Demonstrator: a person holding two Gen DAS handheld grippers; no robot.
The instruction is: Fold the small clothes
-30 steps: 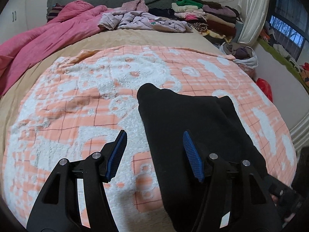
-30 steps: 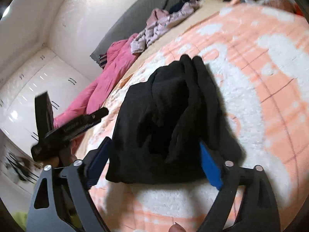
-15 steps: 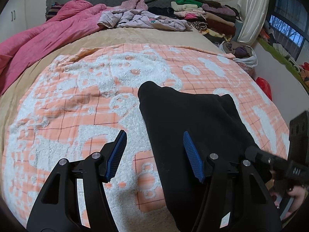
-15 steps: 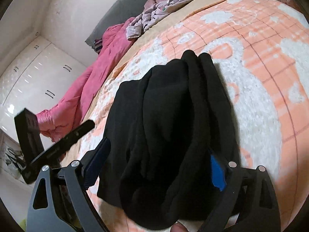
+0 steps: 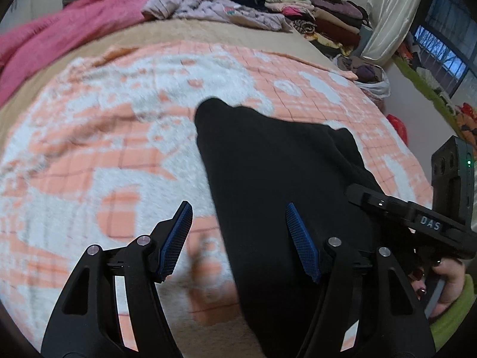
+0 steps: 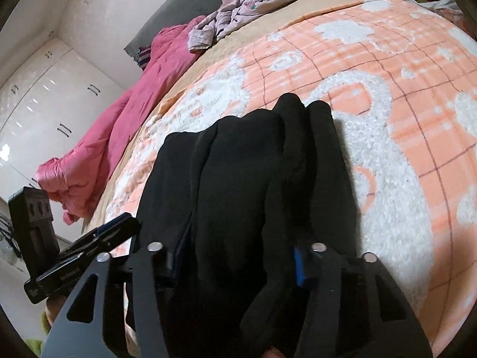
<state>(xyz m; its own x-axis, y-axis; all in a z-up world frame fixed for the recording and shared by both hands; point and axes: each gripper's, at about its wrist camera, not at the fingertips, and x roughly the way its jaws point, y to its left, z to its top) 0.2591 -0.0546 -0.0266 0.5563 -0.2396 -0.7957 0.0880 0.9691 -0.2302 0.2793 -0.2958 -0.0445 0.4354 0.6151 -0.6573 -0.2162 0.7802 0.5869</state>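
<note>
Bedspread, peach-and-white fleece (image 5: 125, 161), carried the bunched black knit garment (image 5: 280, 167). Right gripper (image 6: 238, 256) jaws were closing on its near folds; left gripper (image 5: 238, 238) jaws were opening, nothing clamped. Risk: thick layers slipping unevenly, fold skewing.

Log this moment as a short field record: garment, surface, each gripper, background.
garment: black garment, bunched in long folds, lying on the blanket
surface: orange-and-white checked blanket on a bed
left gripper: jaws opening, nothing pinched; one finger over the blanket, the other over the garment's near edge
right gripper: jaws closing around the garment's near end, cloth between them
background: pink quilt, loose lilac clothes, stack of folded clothes at the far side
</note>
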